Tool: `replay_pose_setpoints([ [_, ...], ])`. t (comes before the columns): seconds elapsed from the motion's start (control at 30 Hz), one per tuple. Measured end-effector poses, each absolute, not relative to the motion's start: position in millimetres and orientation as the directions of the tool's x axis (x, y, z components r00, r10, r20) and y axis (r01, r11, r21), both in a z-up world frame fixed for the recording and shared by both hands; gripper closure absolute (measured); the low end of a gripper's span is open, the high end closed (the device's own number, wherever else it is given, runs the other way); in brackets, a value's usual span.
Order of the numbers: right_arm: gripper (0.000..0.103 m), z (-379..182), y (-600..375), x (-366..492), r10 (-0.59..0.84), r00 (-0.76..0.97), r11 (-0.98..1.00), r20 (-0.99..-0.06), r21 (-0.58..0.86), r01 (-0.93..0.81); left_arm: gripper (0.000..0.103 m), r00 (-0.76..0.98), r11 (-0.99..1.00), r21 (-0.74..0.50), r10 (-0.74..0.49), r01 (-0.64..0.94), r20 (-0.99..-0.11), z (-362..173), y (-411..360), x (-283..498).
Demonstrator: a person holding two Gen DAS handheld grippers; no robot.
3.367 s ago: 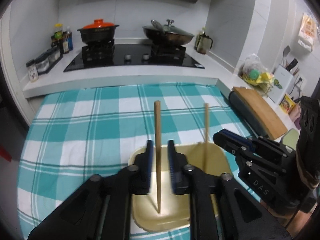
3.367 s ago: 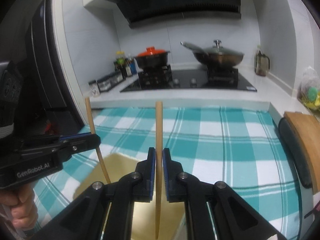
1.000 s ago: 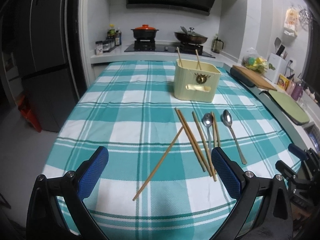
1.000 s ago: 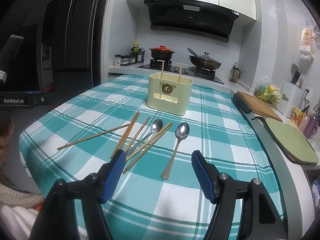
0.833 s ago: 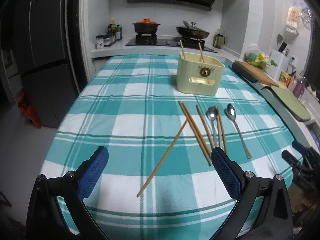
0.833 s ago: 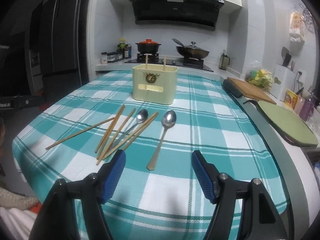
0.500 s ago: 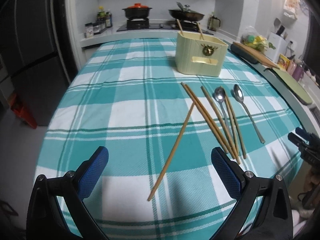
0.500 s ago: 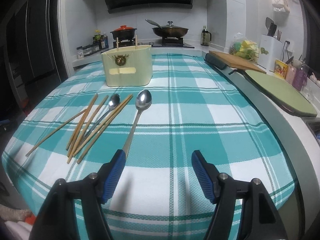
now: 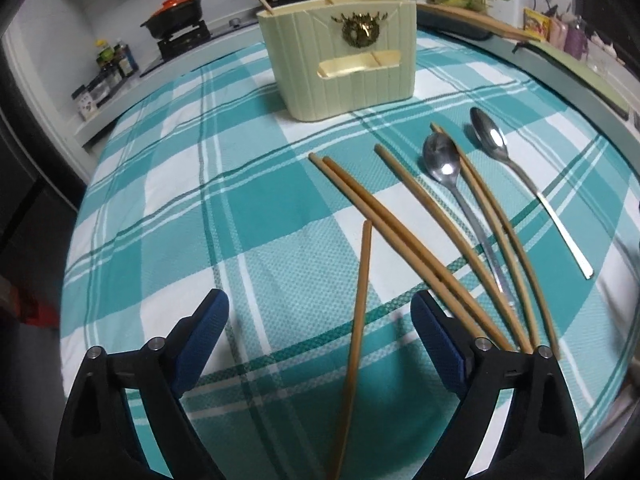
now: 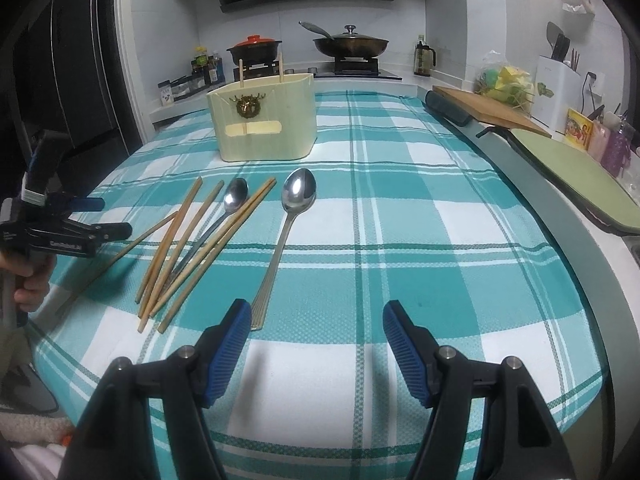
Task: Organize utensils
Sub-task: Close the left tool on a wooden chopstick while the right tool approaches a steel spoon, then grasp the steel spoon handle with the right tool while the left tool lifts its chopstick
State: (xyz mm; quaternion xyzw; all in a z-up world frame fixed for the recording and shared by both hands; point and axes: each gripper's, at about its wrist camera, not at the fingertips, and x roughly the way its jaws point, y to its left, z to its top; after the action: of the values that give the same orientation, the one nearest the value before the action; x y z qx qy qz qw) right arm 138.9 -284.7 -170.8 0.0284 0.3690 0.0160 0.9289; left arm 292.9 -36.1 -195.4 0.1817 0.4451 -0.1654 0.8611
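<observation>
On the teal checked cloth lie several wooden chopsticks [image 10: 180, 248] and two steel spoons: a small one [image 9: 440, 160] among them and a large one [image 10: 298, 196] to their right. A lone chopstick [image 9: 362, 300] runs between the jaws of my left gripper [image 9: 320, 320]. Those jaws are closing, and the pads stand apart from the chopstick. My right gripper [image 10: 318, 340] is open just behind the large spoon's handle end, with nothing between its fingers. The cream utensil holder [image 9: 340, 60] stands behind with two chopsticks in it. In the right wrist view the left gripper [image 10: 114, 216] hovers at the left.
A hand [image 10: 32, 284] holds the left gripper's handle. A wooden cutting board [image 10: 488, 108] and a green mat [image 10: 576, 176] line the counter on the right. The stove with two pots [image 10: 348, 46] sits behind the table. The table's edge curves close under both grippers.
Both grippers have dropped toward the cloth and come closer to the utensils. The left one now straddles the lone chopstick, its jaws narrower. The two chopsticks held earlier stand in the holder.
</observation>
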Motion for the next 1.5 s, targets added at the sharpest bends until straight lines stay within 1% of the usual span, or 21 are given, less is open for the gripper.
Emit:
replay_pose_setpoints([
  [0.13,0.033,-169,-287,145,0.051,0.719,0.998,-0.693,0.069,-0.005,0.020,0.523,0.868,0.194,-0.085,0.457,-0.848,-211,-41,303],
  [0.2,0.033,-168,-287,146,0.050,0.718,0.998,-0.694,0.063,-0.009,0.025,0.514,0.880,0.156,-0.111,0.448,-0.851,-211,-39,309],
  [0.23,0.033,-168,-287,147,0.049,0.718,0.998,-0.694,0.060,-0.010,0.035,0.501,0.887,0.128,-0.128,0.444,-0.856,-211,-39,313],
  [0.27,0.033,-167,-287,148,0.050,0.717,0.998,-0.696,0.060,-0.011,0.048,0.491,0.895,0.101,-0.141,0.434,-0.860,-210,-38,317],
  [0.3,0.033,-167,-287,149,0.052,0.714,0.998,-0.698,0.062,-0.012,0.053,0.485,0.906,0.079,-0.147,0.417,-0.862,-209,-37,320],
  [0.33,0.033,-167,-288,151,0.054,0.712,0.998,-0.700,0.064,-0.013,0.062,0.484,0.917,0.072,-0.140,0.393,-0.863,-209,-36,323],
  [0.37,0.033,-167,-288,153,0.059,0.709,0.997,-0.703,0.070,-0.013,0.064,0.488,0.927,0.070,-0.129,0.368,-0.863,-208,-34,326],
  [0.6,0.033,-171,-292,186,0.100,0.660,0.994,-0.744,0.104,-0.034,0.064,0.486,0.969,0.025,-0.102,0.247,-0.868,-209,-6,332],
  [0.73,0.033,-187,-288,222,0.143,0.610,0.988,-0.779,0.152,-0.037,0.064,0.485,0.977,0.008,-0.099,0.215,-0.869,-209,7,327],
  [0.83,0.033,-197,-281,249,0.179,0.584,0.981,-0.792,0.191,-0.041,0.064,0.474,0.981,-0.030,-0.120,0.193,-0.872,-208,19,324],
  [0.9,0.033,-203,-276,268,0.178,0.571,0.981,-0.802,0.188,-0.041,0.061,0.468,0.983,-0.051,-0.128,0.175,-0.874,-205,28,324],
  [0.93,0.033,-206,-275,275,0.167,0.564,0.983,-0.809,0.179,-0.035,0.056,0.468,0.983,-0.062,-0.137,0.172,-0.873,-203,32,324],
  [0.97,0.033,-209,-274,282,0.151,0.557,0.986,-0.817,0.165,-0.025,0.050,0.468,0.982,-0.075,-0.149,0.174,-0.871,-201,36,322],
  [1.07,0.033,-213,-272,292,0.122,0.561,0.991,-0.819,0.134,-0.021,0.039,0.458,0.972,-0.101,-0.189,0.211,-0.869,-197,39,320],
  [1.13,0.033,-212,-272,293,0.127,0.559,0.990,-0.819,0.139,-0.020,0.038,0.446,0.965,-0.076,-0.186,0.253,-0.876,-198,32,319],
  [1.23,0.031,-212,-271,295,0.138,0.559,0.988,-0.817,0.151,-0.024,0.039,0.433,0.953,0.011,-0.128,0.304,-0.892,-206,17,319],
  [1.3,0.031,-213,-270,299,0.141,0.558,0.988,-0.818,0.151,-0.029,0.042,0.419,0.943,0.047,-0.101,0.328,-0.902,-211,9,319],
  [1.43,0.031,-214,-268,310,0.121,0.567,0.991,-0.815,0.135,-0.017,0.045,0.395,0.951,0.028,-0.101,0.309,-0.913,-211,4,325],
  [1.5,0.031,-214,-263,320,0.088,0.571,0.994,-0.816,0.107,-0.001,0.046,0.381,0.954,0.017,-0.103,0.298,-0.919,-211,3,330],
])
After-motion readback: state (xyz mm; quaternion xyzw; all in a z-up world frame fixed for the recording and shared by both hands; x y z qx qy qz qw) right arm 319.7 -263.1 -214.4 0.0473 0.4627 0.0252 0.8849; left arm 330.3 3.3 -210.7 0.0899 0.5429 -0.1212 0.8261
